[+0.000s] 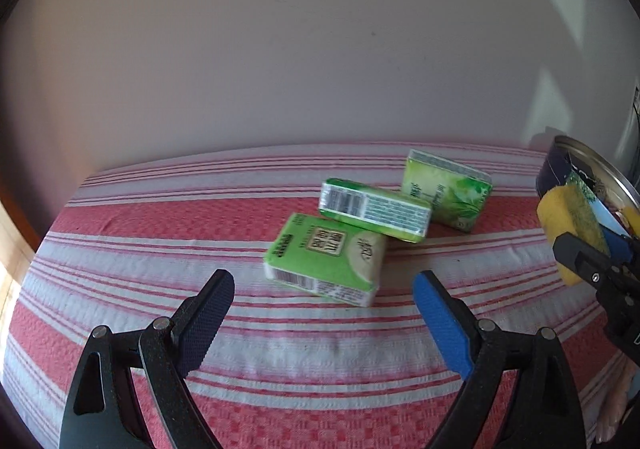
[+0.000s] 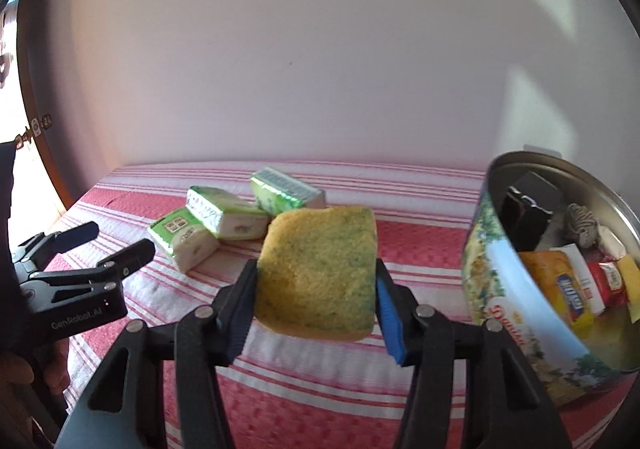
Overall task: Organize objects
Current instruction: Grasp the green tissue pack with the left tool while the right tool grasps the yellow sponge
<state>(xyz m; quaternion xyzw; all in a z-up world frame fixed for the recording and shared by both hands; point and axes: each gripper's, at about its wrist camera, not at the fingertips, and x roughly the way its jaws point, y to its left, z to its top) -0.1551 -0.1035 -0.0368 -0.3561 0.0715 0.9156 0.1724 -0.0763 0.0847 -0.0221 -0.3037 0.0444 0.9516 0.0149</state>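
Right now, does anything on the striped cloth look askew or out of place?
Yes. The three green tissue packs lie jumbled, the middle one propped tilted on its neighbour. The round tin looks tipped sideways.

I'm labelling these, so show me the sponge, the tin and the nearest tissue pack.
sponge [image 2: 316,273], right wrist view, middle of its yellow face
tin [image 2: 494,273], right wrist view, printed outer wall
tissue pack [image 1: 324,257], left wrist view, green top face

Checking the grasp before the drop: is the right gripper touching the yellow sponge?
Touching. The right wrist view shows the right gripper with both pads pressed against the sides of the yellow sponge, which is lifted off the striped cloth.
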